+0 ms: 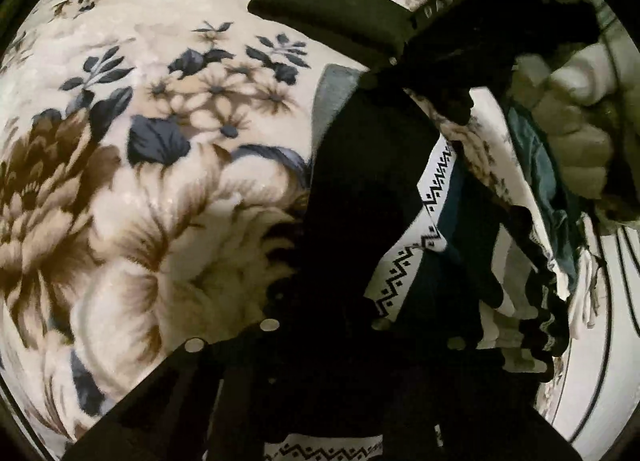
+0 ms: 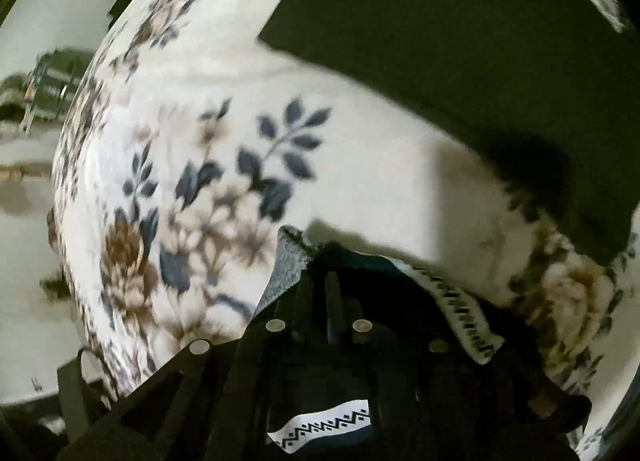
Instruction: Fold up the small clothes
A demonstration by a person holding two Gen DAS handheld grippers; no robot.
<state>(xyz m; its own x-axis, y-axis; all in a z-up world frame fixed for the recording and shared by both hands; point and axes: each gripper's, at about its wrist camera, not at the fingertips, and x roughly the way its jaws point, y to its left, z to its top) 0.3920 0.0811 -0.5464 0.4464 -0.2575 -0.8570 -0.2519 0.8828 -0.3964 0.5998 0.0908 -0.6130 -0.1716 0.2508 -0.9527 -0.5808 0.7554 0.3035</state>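
A small dark garment (image 1: 360,189) with a white band of black zigzag pattern (image 1: 434,197) hangs lifted above a floral blanket (image 1: 160,165). My left gripper (image 1: 324,345) is shut on its dark fabric, which covers the fingers. My right gripper (image 2: 320,301) is shut on the same garment (image 2: 344,269); its zigzag band (image 2: 460,313) drapes over the right finger. The right gripper also shows in the left wrist view as a dark shape (image 1: 460,61) gripping the garment's upper edge, with the person's hand (image 1: 576,141) behind it.
A folded dark olive cloth (image 1: 336,21) lies on the blanket beyond the garment; it also shows in the right wrist view (image 2: 460,61). A pile of other clothes (image 1: 532,261) lies at the right. A pale floor (image 2: 32,181) lies beside the bed.
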